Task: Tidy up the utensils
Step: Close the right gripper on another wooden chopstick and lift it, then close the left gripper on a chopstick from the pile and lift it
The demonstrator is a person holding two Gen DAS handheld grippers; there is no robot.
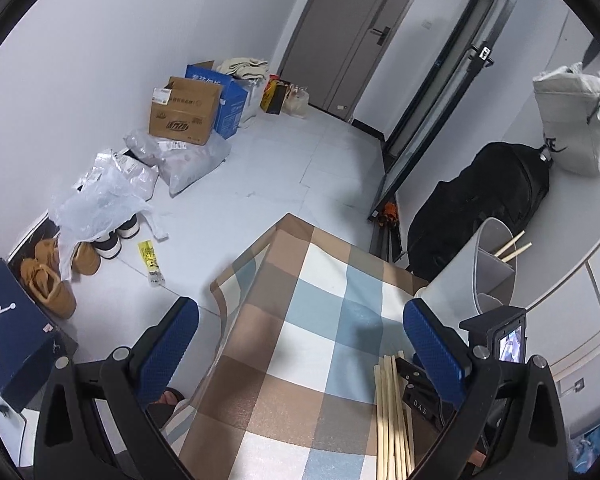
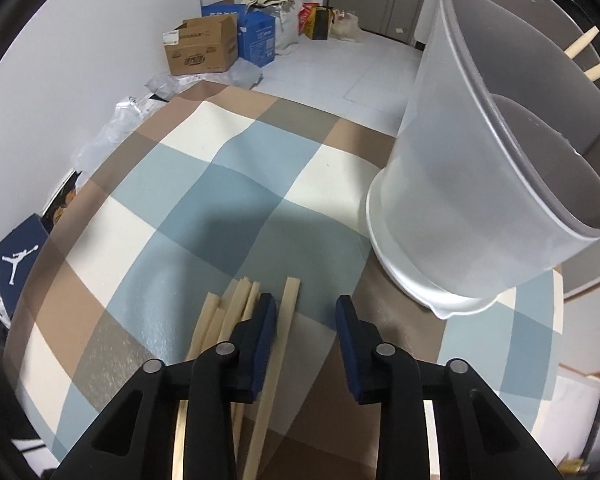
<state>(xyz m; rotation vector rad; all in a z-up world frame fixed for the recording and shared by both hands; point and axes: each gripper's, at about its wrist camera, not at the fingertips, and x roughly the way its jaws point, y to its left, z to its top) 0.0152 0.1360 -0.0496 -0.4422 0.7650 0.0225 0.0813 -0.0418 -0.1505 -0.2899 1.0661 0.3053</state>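
While both grippers were held above the tabletop [image 2: 148, 208], which was covered by a checked cloth in blue, brown and cream, neither was seen to grasp anything. The left gripper [image 1: 300, 344] was spread wide, its blue pads well apart over the tabletop edge. The right gripper [image 2: 306, 336] was released too, jaws parted just above a loose chopstick [image 2: 284, 336] that passed beside its left pad. A bundle of chopsticks [image 2: 230, 316] was recorded lying flat just left of that stick; the same bundle [image 1: 392, 412] was visible near the right gripper's body in the left wrist view. A translucent utensil holder [image 2: 452, 184] with a grey divided insert stood at the tabletop's right side. Two chopstick tips [image 2: 592, 58] were noted protruding from its far compartment.
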